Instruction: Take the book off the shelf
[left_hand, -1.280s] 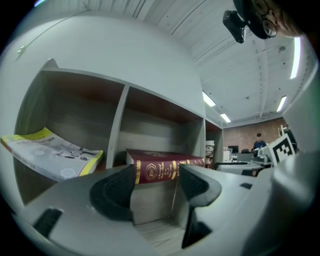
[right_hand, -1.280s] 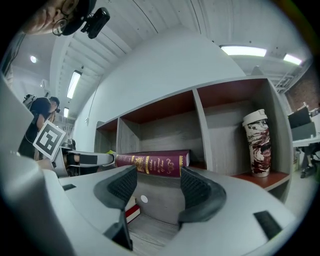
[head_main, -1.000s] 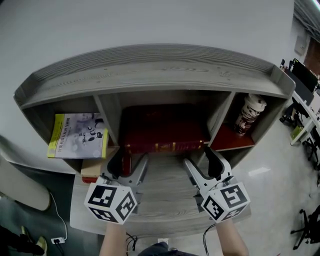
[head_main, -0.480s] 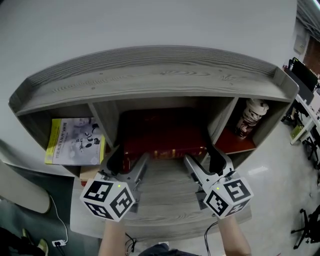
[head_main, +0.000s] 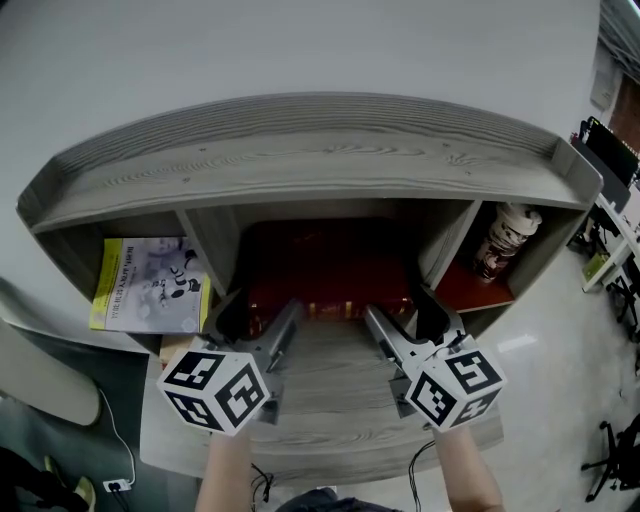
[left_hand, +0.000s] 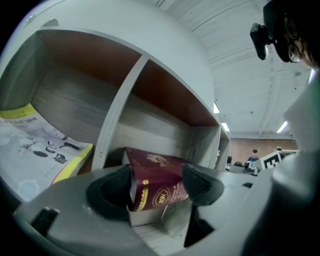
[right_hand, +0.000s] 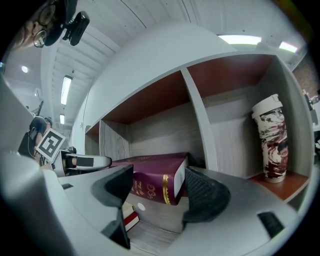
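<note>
Between the spread jaws of the left gripper (left_hand: 156, 182) sits the left front corner of a thick dark-red hardcover book with gold ornament (left_hand: 161, 172). The right gripper (right_hand: 159, 188) has its jaws just as wide apart around the book's right front corner. Neither pair is pinched onto the cover. The book lies flat in the middle compartment of the grey wood-grain shelf unit (head_main: 320, 160). A yellow-edged magazine (head_main: 150, 283) lies in the left compartment. A brown-and-white patterned paper cup (head_main: 503, 240) stands upright in the right one.

readable text: none | book (right_hand: 147, 186) spine gilt: blurred | magazine (head_main: 150, 298) print: illegible
</note>
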